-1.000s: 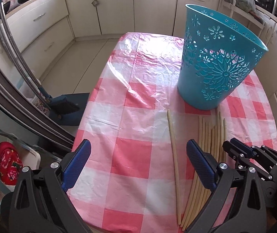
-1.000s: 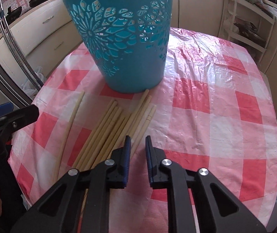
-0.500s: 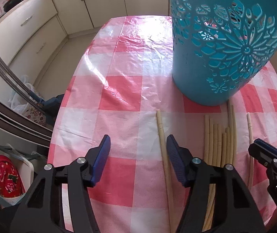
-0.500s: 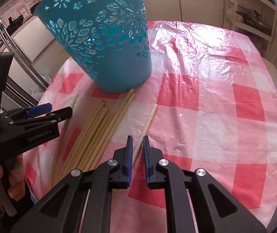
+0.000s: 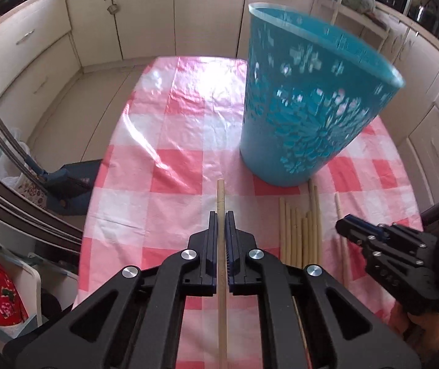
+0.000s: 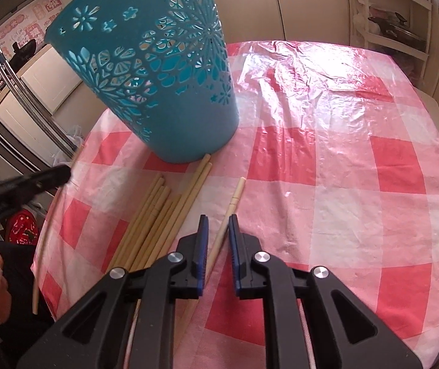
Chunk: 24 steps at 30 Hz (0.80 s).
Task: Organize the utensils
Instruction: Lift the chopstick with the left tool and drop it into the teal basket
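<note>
A teal cut-out basket stands on the red-and-white checked tablecloth. My left gripper is shut on a single wooden chopstick, which runs lengthwise between its jaws. A bundle of several chopsticks lies in front of the basket, also in the right wrist view. My right gripper straddles a lone chopstick with jaws a little apart; it is not clamped. The basket is ahead of it to the left.
Cream kitchen cabinets surround the table. A fridge with steel handles stands at the left. A white shelf rack is at the back right. The table's left edge drops to the floor.
My left gripper closed on the single chopstick and rose from the table. My right gripper opened slightly and moved over the lone chopstick.
</note>
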Each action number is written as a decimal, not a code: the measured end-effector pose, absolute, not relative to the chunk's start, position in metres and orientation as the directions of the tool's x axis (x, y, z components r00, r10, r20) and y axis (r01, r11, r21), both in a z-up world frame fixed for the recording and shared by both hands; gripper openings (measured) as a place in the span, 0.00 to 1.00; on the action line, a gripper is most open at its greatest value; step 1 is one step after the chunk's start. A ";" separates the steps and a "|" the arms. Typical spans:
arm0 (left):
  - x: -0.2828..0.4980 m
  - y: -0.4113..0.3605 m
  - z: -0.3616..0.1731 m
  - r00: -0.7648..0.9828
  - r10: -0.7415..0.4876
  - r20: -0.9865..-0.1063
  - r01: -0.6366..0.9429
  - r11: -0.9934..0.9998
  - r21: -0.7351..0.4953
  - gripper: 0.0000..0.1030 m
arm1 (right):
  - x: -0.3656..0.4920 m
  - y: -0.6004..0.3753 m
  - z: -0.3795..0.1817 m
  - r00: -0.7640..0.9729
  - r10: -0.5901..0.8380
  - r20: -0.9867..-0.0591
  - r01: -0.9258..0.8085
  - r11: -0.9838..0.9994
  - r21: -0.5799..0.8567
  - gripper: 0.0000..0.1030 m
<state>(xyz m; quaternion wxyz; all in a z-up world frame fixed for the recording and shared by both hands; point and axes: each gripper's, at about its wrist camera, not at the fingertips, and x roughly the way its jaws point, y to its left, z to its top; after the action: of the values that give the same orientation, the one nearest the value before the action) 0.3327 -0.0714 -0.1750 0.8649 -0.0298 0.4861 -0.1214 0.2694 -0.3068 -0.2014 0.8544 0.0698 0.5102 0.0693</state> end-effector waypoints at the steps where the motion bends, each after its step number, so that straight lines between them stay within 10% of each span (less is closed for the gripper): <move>1: 0.329 -0.065 -0.160 0.521 -0.257 -0.814 0.182 0.965 -0.188 0.04 | 0.268 -0.306 -0.201 0.470 0.194 -0.861 -0.047 0.980 0.194 0.16; 14: 0.345 -0.069 0.027 0.762 -0.430 -0.485 0.298 0.897 -0.326 0.04 | 0.265 -0.297 -0.200 0.469 0.214 -0.857 -0.073 0.976 0.204 0.33; 24: 0.414 -0.130 0.014 0.890 -0.296 -0.347 0.204 0.939 -0.278 0.05 | 0.266 -0.294 -0.201 0.475 0.214 -0.853 -0.095 0.977 0.191 0.37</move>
<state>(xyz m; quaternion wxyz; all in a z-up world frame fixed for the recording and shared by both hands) 0.4138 -0.1300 0.0139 0.9649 -0.1180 0.1956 -0.1295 0.2658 -0.2943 -0.2015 0.8569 0.0587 0.5042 0.0901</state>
